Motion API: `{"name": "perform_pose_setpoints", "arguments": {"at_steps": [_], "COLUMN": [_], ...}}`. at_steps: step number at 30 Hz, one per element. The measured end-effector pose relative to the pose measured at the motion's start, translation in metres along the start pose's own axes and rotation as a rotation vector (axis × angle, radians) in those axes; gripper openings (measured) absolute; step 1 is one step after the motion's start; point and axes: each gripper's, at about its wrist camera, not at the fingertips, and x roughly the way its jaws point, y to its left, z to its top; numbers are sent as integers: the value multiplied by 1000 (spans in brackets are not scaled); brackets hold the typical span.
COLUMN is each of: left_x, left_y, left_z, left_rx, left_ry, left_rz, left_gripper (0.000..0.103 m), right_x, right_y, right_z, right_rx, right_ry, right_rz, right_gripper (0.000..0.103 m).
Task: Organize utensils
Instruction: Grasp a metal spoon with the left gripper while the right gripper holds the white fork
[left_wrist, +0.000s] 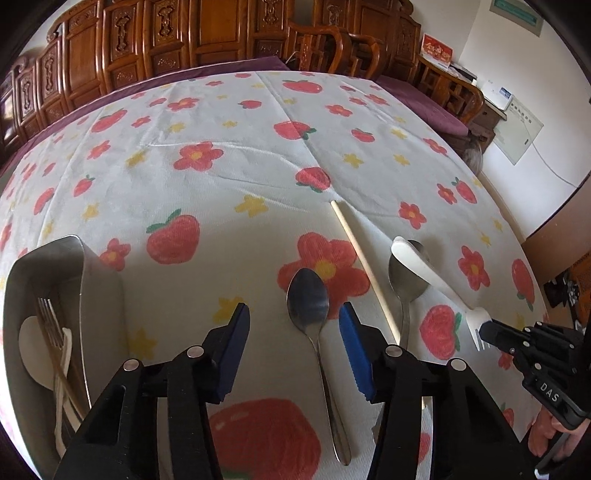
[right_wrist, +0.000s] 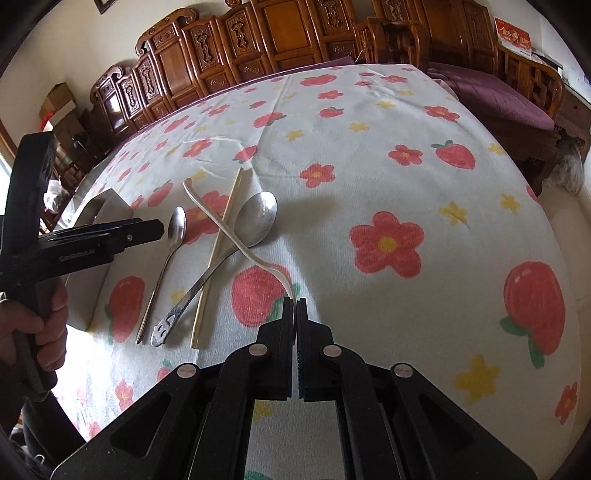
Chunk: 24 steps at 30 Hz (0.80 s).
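Observation:
A small metal spoon (left_wrist: 308, 302) lies on the flowered cloth, its handle running between the blue pads of my left gripper (left_wrist: 295, 350). The pads stand apart and do not touch it. My right gripper (right_wrist: 295, 302) is shut on the tine end of a white plastic fork (right_wrist: 221, 229), whose handle reaches out over a large metal spoon (right_wrist: 258, 218) and pale chopsticks (right_wrist: 221, 240). In the left wrist view the white fork (left_wrist: 428, 273) crosses the large spoon (left_wrist: 404, 284) beside a chopstick (left_wrist: 362, 258), with the right gripper (left_wrist: 485, 332) at its tines.
A metal utensil holder (left_wrist: 85, 280) stands at the left with a fork, a white spoon and chopsticks in it. Carved wooden cabinets (left_wrist: 184, 40) and chairs (left_wrist: 332, 48) line the table's far side. A hand (right_wrist: 48, 317) holds the left gripper's handle.

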Motion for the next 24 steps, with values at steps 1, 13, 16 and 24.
{"name": "perform_pose_setpoints", "arguments": {"at_steps": [1, 13, 16, 24], "left_x": [3, 24, 18, -12], "left_y": [1, -7, -10, -13], "left_z": [1, 5, 5, -2], "left_rx": [-3, 6, 19, 55], "left_ry": [3, 38, 22, -13], "left_rz": [-3, -39, -42, -21], "left_gripper": [44, 11, 3, 0], "right_x": [1, -2, -4, -11], "right_y": [-1, -8, -6, 7], "right_z": [0, -5, -6, -7], "right_rx": [1, 10, 9, 7], "right_ry": [2, 7, 5, -8], "right_rz": [1, -6, -3, -3], "right_gripper": [2, 2, 2, 2]}}
